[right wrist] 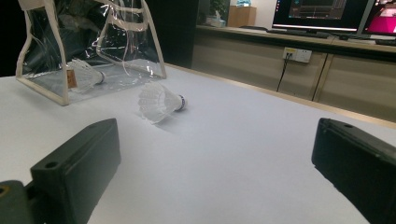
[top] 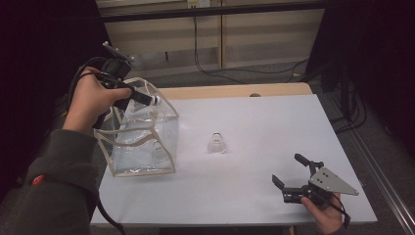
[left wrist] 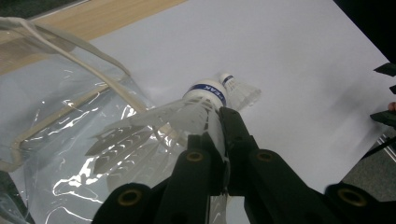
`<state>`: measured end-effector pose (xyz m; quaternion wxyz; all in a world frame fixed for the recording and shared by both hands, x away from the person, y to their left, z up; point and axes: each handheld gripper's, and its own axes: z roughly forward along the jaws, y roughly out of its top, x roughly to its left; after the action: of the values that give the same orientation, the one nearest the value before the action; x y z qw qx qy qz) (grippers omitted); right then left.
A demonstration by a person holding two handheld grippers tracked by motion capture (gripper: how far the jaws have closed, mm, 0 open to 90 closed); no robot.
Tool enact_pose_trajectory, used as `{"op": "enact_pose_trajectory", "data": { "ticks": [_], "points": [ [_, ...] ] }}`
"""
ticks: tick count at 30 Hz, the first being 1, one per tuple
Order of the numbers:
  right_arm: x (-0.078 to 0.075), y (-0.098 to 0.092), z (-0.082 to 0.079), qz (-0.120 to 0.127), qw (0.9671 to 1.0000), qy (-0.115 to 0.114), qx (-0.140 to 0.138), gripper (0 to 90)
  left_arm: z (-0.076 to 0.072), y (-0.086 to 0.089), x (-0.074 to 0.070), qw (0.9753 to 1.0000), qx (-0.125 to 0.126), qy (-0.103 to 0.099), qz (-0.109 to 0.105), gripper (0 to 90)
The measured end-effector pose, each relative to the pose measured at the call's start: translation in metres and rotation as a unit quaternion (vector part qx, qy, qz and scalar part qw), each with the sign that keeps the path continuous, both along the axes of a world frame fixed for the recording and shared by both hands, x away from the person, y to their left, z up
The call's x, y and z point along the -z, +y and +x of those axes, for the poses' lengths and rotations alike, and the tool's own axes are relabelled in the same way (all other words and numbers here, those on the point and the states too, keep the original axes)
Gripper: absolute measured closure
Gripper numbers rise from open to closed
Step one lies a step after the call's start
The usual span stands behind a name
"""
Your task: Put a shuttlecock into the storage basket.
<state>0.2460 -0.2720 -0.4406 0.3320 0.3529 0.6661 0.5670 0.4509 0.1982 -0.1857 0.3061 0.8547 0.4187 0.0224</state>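
1. While one shuttlecock [right wrist: 86,73] already lies inside the clear bag [top: 120,169] at the desk's [top: 274,122] left edge, we judge the packing partly done.
2. Our left gripper [top: 147,99] clamps a second shuttlecock [left wrist: 196,105] above the bag's mouth (cork end pointing out), the hand [top: 93,100] raised.
3. A third shuttlecock [top: 217,143] waits mid-desk.
4. Our right gripper [top: 288,172] rests near the front right corner, jaws wide apart, holding nothing.

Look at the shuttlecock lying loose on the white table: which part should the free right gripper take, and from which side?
Probably the shuttlecock's feather skirt, from above. It lies on its side, cork pointing away from the open right gripper, with the wide skirt nearer; jaws closing across it mirror how the left gripper clamps its own shuttlecock.
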Motion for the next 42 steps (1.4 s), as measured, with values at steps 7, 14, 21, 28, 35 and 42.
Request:
{"op": "enact_pose_trajectory", "data": {
  "ticks": [7, 14, 21, 28, 35, 42],
  "points": [
    [0.0, 0.0, 0.0, 0.0, 1.0, -0.001, 0.0, 1.4, 0.001, 0.005, -0.001, 1.0, -0.006, -0.003, 0.0, 89.5],
    [0.0, 0.0, 0.0, 0.0, 1.0, 0.0, -0.001, 1.4, 0.002, 0.011, 0.0, 0.9998, -0.017, -0.008, 0.003, 89.4],
    [0.0, 0.0, 0.0, 0.0, 1.0, 0.0, -0.001, 1.5, 0.003, 0.016, 0.0, 0.9996, -0.026, -0.01, 0.003, 89.3],
    [0.0, 0.0, 0.0, 0.0, 1.0, -0.001, 0.0, 1.4, 0.005, 0.02, 0.002, 0.9992, -0.036, -0.015, 0.005, 89.4],
    [0.0, 0.0, 0.0, 0.001, 1.0, 0.0, 0.0, 1.4, 0.009, 0.025, 0.006, 0.9988, -0.046, -0.017, 0.007, 89.3],
    [0.0, 0.0, 0.0, -0.001, 1.0, -0.001, 0.0, 1.4, 0.012, 0.03, 0.009, 0.9981, -0.056, -0.016, 0.02, 89.2]
  ]
}}
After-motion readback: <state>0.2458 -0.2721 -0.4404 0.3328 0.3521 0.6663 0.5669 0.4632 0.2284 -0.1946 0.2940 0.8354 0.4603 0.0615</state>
